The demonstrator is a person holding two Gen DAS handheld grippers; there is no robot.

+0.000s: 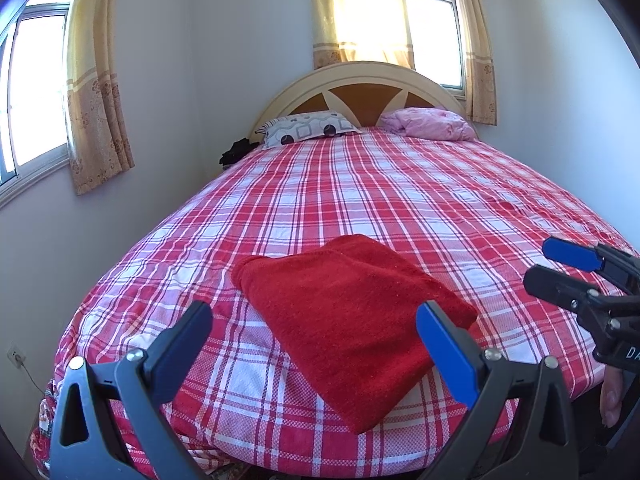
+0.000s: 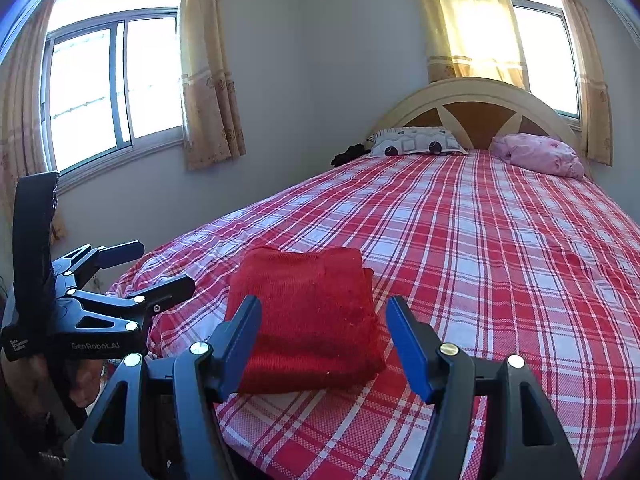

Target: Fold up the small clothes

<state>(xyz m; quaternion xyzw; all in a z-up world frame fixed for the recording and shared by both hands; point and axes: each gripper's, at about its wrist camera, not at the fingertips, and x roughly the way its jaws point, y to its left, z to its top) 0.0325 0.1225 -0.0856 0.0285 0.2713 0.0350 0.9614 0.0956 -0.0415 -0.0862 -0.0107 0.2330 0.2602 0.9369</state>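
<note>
A red knitted garment point(image 1: 352, 312) lies folded into a flat rectangle near the foot of the bed; it also shows in the right wrist view point(image 2: 308, 320). My left gripper point(image 1: 316, 320) is open and empty, held above the near end of the garment without touching it. It also shows at the left of the right wrist view point(image 2: 156, 266). My right gripper point(image 2: 324, 320) is open and empty, held just short of the garment's near edge. It also shows at the right edge of the left wrist view point(image 1: 540, 264).
The bed has a red and white plaid sheet point(image 1: 360, 184). A patterned pillow point(image 1: 308, 130) and a pink bundle point(image 1: 428, 124) lie by the headboard point(image 1: 356, 88). A dark item point(image 1: 236, 152) sits at the bed's far left edge. Walls and curtained windows surround the bed.
</note>
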